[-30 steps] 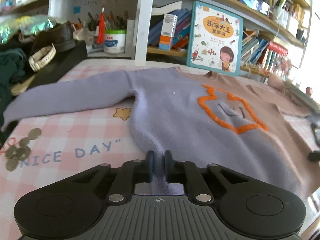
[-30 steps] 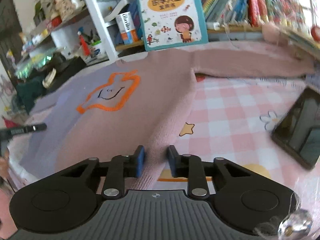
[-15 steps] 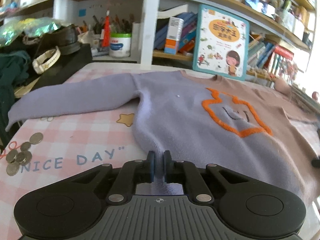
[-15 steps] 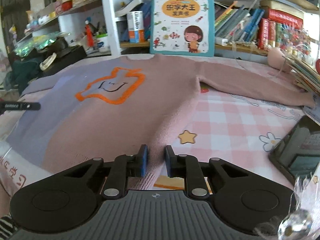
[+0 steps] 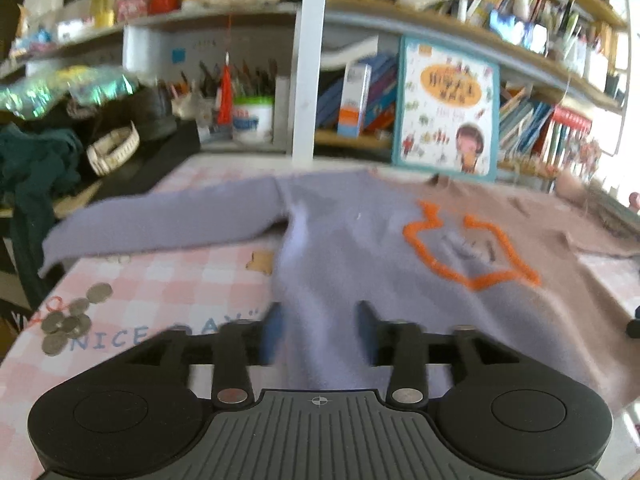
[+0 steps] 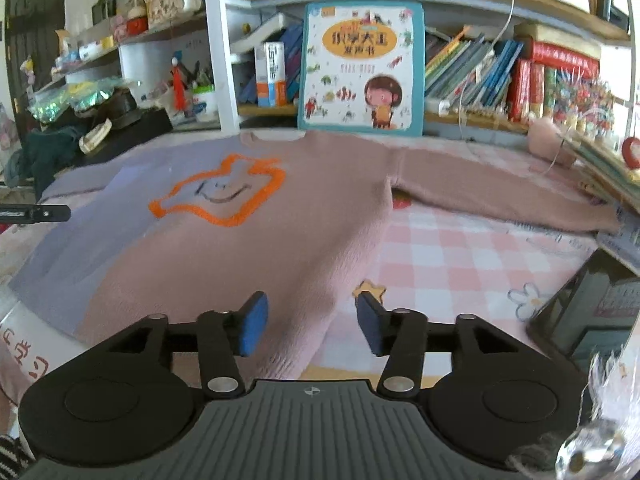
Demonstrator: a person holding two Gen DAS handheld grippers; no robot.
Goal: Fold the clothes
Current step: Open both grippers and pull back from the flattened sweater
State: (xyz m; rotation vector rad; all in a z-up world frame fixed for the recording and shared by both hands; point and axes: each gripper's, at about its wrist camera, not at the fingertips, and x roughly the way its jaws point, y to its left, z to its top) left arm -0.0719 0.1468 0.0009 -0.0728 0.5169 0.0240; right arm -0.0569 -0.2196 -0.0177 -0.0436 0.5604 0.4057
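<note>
A two-tone sweater (image 5: 360,248), lilac on its left half and dusty pink on its right, with an orange outlined shape on the chest, lies spread flat on the pink checked tablecloth. It also shows in the right wrist view (image 6: 280,232). My left gripper (image 5: 318,330) is open, its fingers either side of the lilac hem corner. My right gripper (image 6: 312,322) is open over the pink hem corner. Both sleeves lie stretched outward.
A children's book (image 6: 362,68) leans on the shelf behind the collar. Coins (image 5: 70,322) lie at the left of the cloth. A dark phone (image 6: 588,312) lies at the right. Dark clothes and a black box (image 5: 60,152) sit at far left.
Both grippers were shut on the sweater's hem corners and have opened, letting the hem go. The views have risen and tilted slightly.
</note>
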